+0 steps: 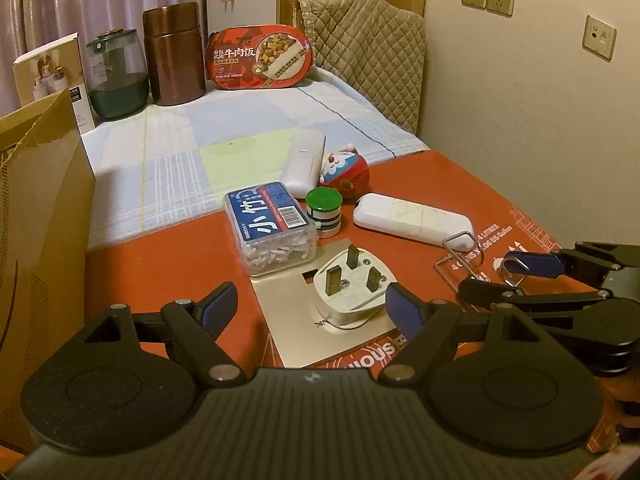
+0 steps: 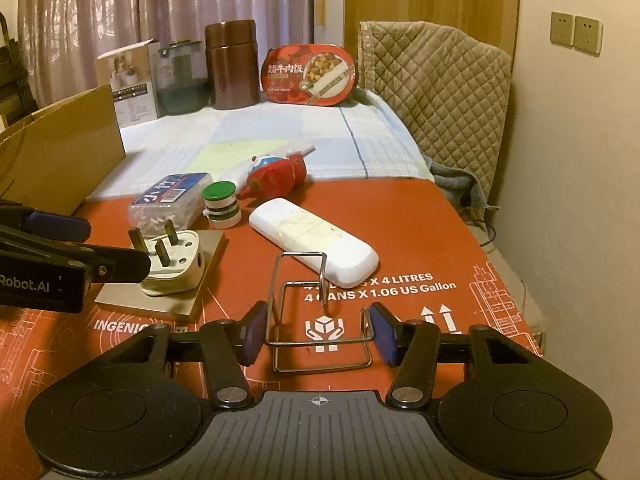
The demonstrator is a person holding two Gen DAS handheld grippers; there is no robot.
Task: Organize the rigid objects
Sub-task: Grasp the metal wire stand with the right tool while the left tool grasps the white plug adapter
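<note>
My right claw brackets the wire rack, pads touching but grip unconfirmed; next, squeeze firmly and lift toward the 10 o'clock cardboard box.

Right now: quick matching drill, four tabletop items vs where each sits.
1 white plug
2 wire rack
3 green-capped spool
4 meal box

A propped upright at the far end
B between the right gripper's fingers
C on the gold plate
D beside the clear swab box

Pairs: 1-C, 2-B, 3-D, 4-A
</note>
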